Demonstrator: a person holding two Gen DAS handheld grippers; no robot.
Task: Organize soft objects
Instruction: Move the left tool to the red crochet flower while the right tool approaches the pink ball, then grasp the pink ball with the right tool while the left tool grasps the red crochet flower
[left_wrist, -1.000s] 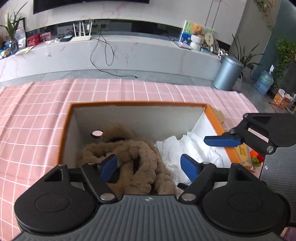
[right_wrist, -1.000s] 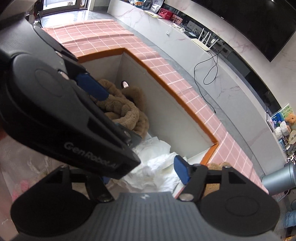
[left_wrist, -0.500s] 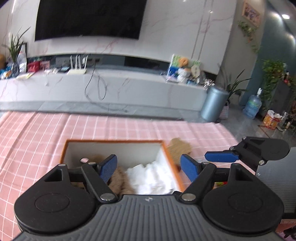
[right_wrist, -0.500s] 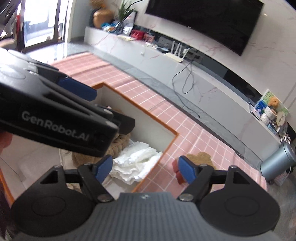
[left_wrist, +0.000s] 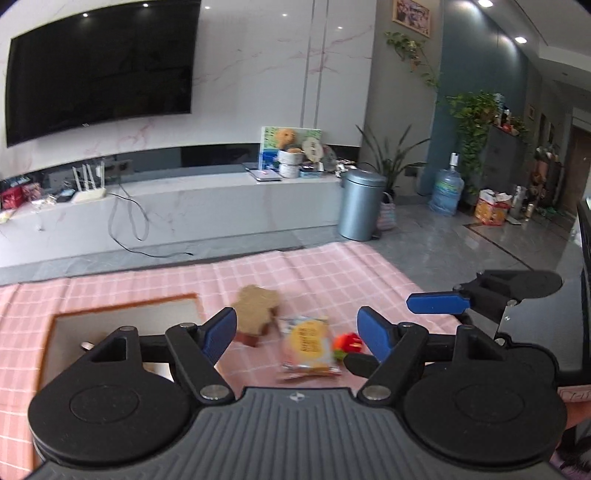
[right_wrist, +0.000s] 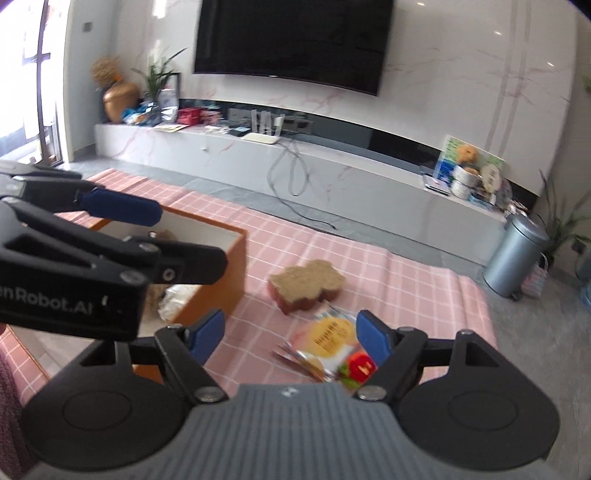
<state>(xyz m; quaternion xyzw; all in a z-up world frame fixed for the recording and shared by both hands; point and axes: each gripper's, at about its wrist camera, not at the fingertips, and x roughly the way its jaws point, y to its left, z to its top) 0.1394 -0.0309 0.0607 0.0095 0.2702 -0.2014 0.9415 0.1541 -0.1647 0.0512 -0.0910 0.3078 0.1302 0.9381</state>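
While both tools (left_wrist: 296, 329) (right_wrist: 290, 331) gape, sponge (right_wrist: 307, 284) sits just beside box (right_wrist: 225, 291).

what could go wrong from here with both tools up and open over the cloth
1. The left tool and right tool hang close together, open and empty; reaching for the same item, they might collide.
2. The brown sponge, snack packet and red toy lie close together, so a wide grasp may catch two at once.
3. The sponge sits near the orange box wall; a low sweep toward it could clip the rim.
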